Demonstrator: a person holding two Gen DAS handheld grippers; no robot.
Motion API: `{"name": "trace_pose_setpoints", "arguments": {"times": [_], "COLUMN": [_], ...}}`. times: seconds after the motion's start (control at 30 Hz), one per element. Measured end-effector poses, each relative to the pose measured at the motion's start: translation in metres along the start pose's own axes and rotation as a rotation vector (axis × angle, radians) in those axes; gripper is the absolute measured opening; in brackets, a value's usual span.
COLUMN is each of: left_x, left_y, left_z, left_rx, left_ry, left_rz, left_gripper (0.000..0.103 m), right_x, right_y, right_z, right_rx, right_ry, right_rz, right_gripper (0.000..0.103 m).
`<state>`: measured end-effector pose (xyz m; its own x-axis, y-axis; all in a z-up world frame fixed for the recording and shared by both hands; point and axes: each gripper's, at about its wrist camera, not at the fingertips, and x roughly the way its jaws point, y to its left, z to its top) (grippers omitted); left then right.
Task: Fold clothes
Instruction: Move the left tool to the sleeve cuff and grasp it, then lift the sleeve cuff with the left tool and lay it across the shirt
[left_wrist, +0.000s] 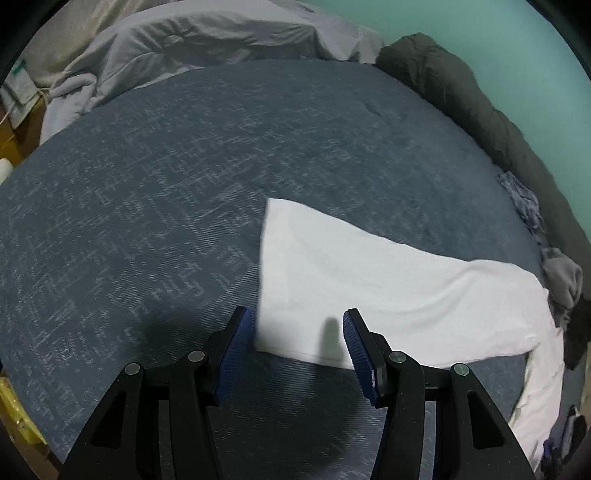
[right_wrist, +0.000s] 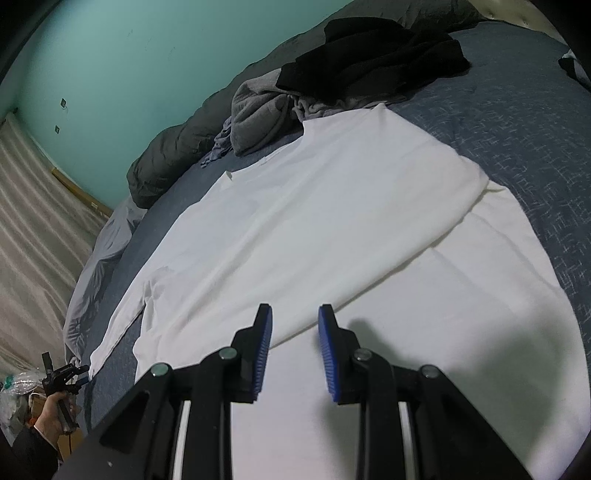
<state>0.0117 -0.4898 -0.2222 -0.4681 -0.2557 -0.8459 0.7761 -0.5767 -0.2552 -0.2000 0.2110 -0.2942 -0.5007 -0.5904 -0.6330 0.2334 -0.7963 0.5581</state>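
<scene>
A white garment lies spread on the blue-grey bed cover, with one part folded over itself. In the right wrist view the same white garment fills the middle, a folded flap lying diagonally across it. My left gripper is open just above the garment's near corner, nothing between its blue pads. My right gripper is open over the edge of the folded flap, holding nothing. The other gripper, held in a person's hand, shows small at the lower left of the right wrist view.
A pile of grey clothes and a black garment lie at the garment's far end. A dark green duvet runs along the teal wall. A pale grey quilt is bunched at the bed's head.
</scene>
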Motion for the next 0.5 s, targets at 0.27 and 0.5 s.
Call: {"name": "trace_pose_setpoints", "arguments": {"times": [0.27, 0.5], "left_x": [0.013, 0.018], "left_y": [-0.014, -0.030], "left_z": [-0.007, -0.005], "left_rx": [0.044, 0.080], "left_ry": [0.011, 0.006], "left_rz": [-0.042, -0.079], "left_gripper": [0.044, 0.021], "right_x": [-0.001, -0.003], "right_y": [-0.001, -0.004], "right_z": [0.000, 0.002], "right_rx": [0.006, 0.016], "right_ry": [-0.003, -0.006], "right_rz": [0.000, 0.001], "right_gripper": [0.025, 0.025]}}
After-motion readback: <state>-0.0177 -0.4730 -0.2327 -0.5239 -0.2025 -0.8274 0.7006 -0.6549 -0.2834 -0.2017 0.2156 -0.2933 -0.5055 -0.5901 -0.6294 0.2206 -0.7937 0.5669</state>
